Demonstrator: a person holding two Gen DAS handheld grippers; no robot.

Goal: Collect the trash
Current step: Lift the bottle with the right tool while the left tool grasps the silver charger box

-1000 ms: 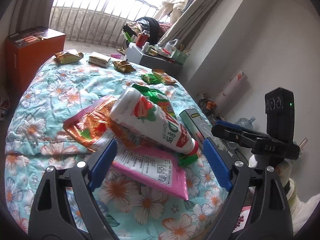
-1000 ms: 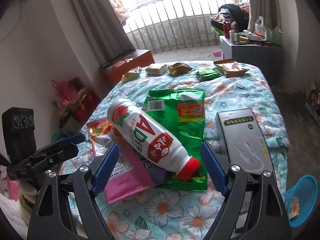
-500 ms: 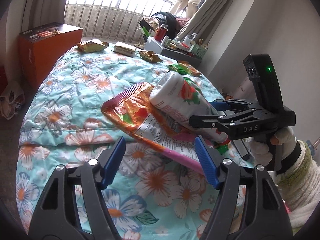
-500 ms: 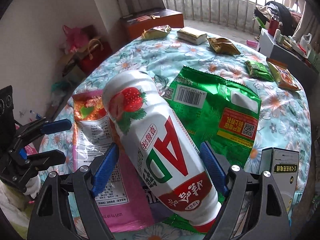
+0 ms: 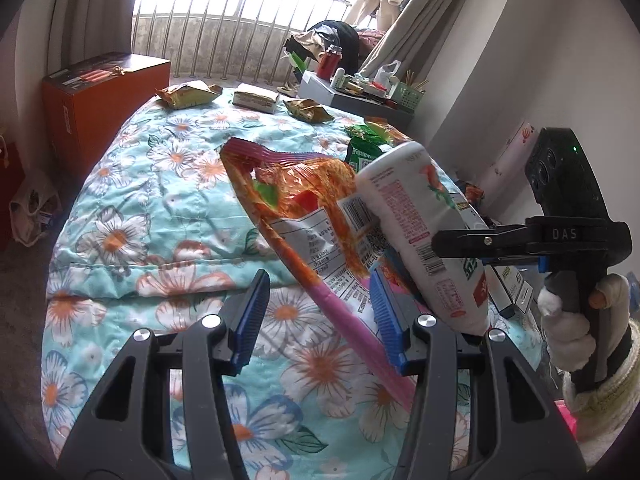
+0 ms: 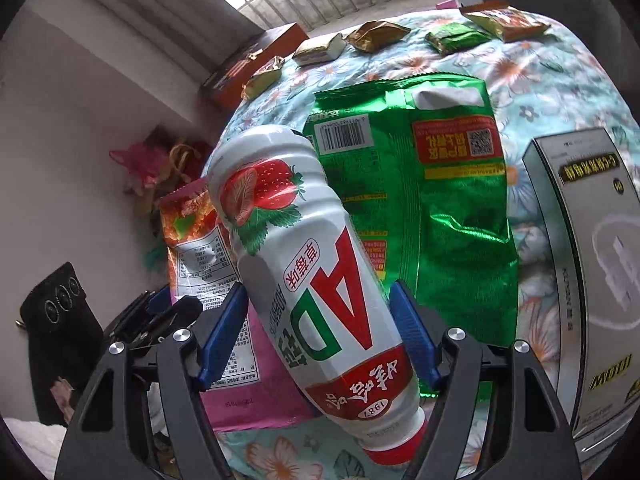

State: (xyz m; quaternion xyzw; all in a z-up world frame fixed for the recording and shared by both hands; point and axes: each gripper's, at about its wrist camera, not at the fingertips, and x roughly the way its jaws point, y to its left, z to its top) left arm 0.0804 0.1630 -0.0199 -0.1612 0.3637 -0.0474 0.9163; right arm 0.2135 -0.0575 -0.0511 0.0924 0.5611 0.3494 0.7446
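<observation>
Looking at the left wrist view first: left gripper point(image 5: 316, 316) has its jaws spread wide and holds nothing. The pink-edged snack bag point(image 5: 304, 216) runs diagonally through the gap, its pink seam passing just inside the right-hand pad; it looks lifted at the far end, leaning against the bottle point(image 5: 416, 232). The bottle sits to the right of these jaws, outside them, base up and away, neck down toward the camera. The right gripper point(image 5: 472, 240) crosses it from the right, one black finger over the label (whether the pads actually bear on it can't be told from here). Bed quilt point(image 5: 132, 216) below, more wrappers far back.

Right wrist view: right gripper point(image 6: 318, 332) straddles the bottle point(image 6: 304, 264) between both blue pads, at the lower label just above the red band. Pads look touching or just off on each side, so jaws are part-closed around it; a firm clamp can't be confirmed. Long axis runs roughly along the fingers, slightly skewed, cap point(image 6: 394, 450) toward the camera. Green bag point(image 6: 432, 184) lies beneath and to the right, grey box point(image 6: 580, 264) further right, pink bag point(image 6: 200, 248) to the left.

Judgement: the right hand owns the bottle; next is squeeze and lift. The left is nearer the pink bag, which already lies between its jaws.
</observation>
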